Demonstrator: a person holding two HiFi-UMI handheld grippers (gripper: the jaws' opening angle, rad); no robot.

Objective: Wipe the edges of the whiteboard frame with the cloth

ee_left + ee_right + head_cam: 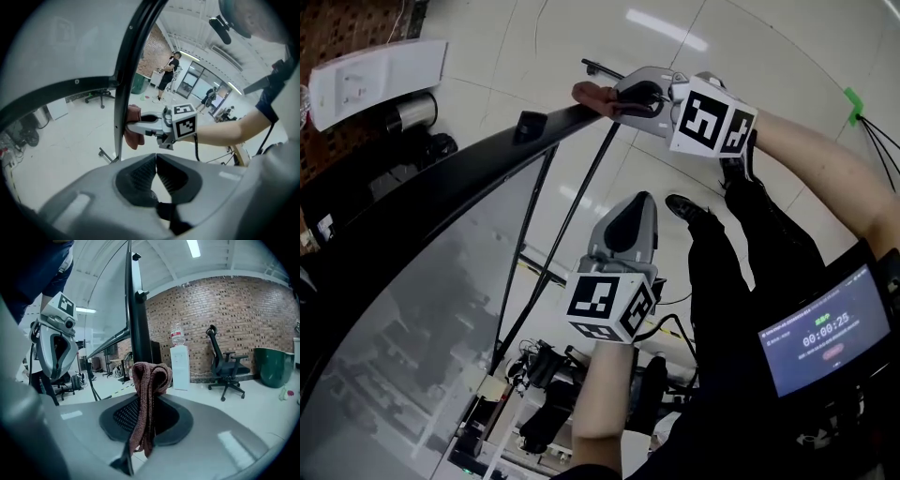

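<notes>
Right gripper (pixel 630 97) clamps folded reddish-brown cloth (pixel 592 95) against black whiteboard frame (pixel 478 159); press firmly, slide along edge. Left gripper (pixel 156 165) closed, empty.

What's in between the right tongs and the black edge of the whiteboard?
A folded reddish-brown cloth, clamped in the right tongs and lying against the whiteboard's black frame. The left gripper view shows it best.

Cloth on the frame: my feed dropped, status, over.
Right claw shut on cloth, cloth against whiteboard frame edge. Left claw shut, empty, off the frame. Small black fitting sits on frame nearby.
</notes>
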